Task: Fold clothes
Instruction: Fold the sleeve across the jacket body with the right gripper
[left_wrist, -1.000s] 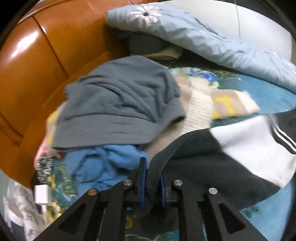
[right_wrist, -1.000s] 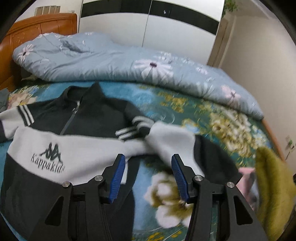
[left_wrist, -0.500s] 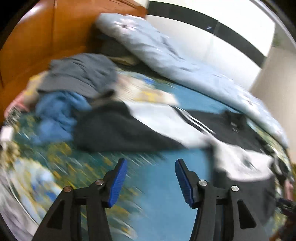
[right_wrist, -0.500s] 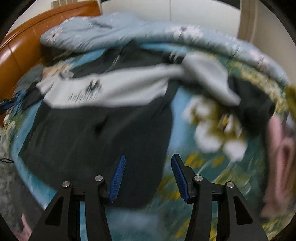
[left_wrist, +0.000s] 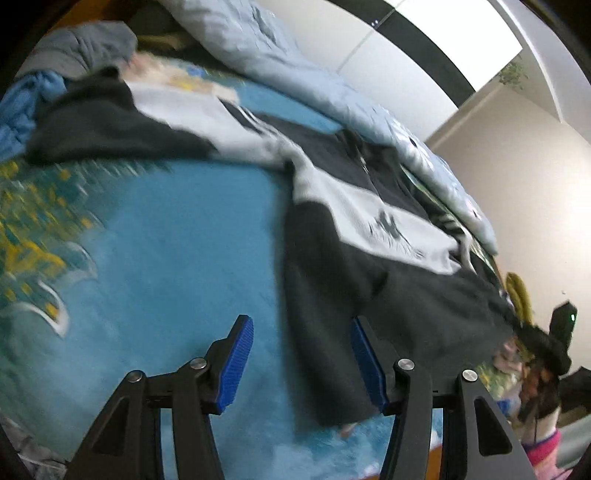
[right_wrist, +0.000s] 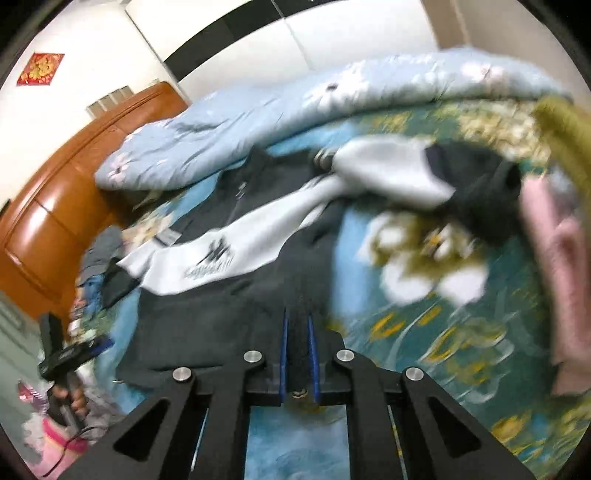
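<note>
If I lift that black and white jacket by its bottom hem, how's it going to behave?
The jacket will probably hang limp: it already lies in soft creases on the bedspread. Its fleecy cloth should grip, not slip, in the right gripper, whose jaws have just closed on the hem. The sprawled sleeve will likely trail.

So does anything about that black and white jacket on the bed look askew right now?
Yes. The black and white zip jacket lies crooked on the blue floral bedspread, with one white and black sleeve twisted and bunched sideways instead of lying flat.

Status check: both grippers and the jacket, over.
Right gripper just closed, pinching the hem of the black-and-white jacket. Left gripper open over the hem corner, pads clear. Jacket spread on the bed. Nothing in the way.
</note>
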